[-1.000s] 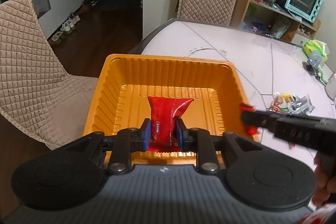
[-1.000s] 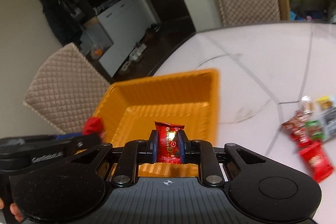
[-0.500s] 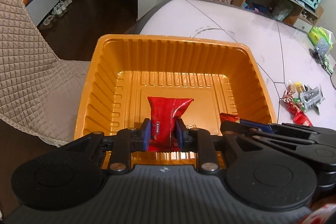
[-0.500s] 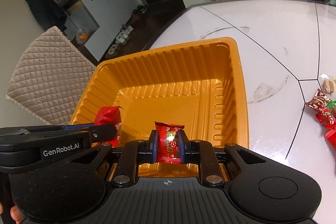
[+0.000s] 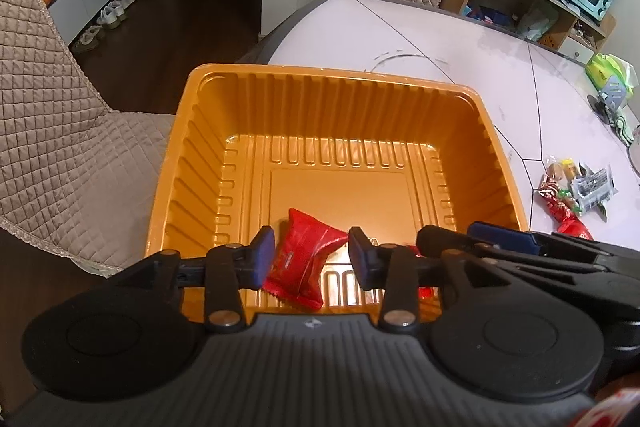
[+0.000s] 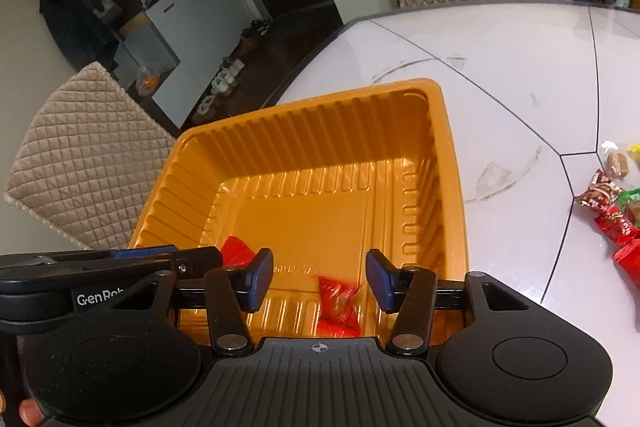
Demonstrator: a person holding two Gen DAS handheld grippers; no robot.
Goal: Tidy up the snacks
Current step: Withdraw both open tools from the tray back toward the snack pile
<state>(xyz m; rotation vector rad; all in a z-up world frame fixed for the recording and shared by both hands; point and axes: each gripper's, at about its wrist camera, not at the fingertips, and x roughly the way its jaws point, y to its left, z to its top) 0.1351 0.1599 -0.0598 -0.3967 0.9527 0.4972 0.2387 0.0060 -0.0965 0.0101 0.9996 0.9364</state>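
Hovering both grippers over the orange tray (image 5: 192, 163), I had each set of jaws spread wide and gripping nothing. Between the fingers of my left gripper (image 5: 311, 254) a red snack packet (image 5: 304, 259) lay tilted at the near end of the tray, clear of both blue pads. My right gripper (image 6: 319, 277) hung beside it over the same near end, and a smaller red candy (image 6: 338, 307) showed blurred below its parted fingers; I could not tell whether it was resting on the tray floor. The tray sat at the edge of the white table (image 6: 500, 67), beside a quilted chair (image 5: 44, 131). More wrapped snacks (image 6: 612, 211) lay in a loose heap on the table well to the right of the tray.
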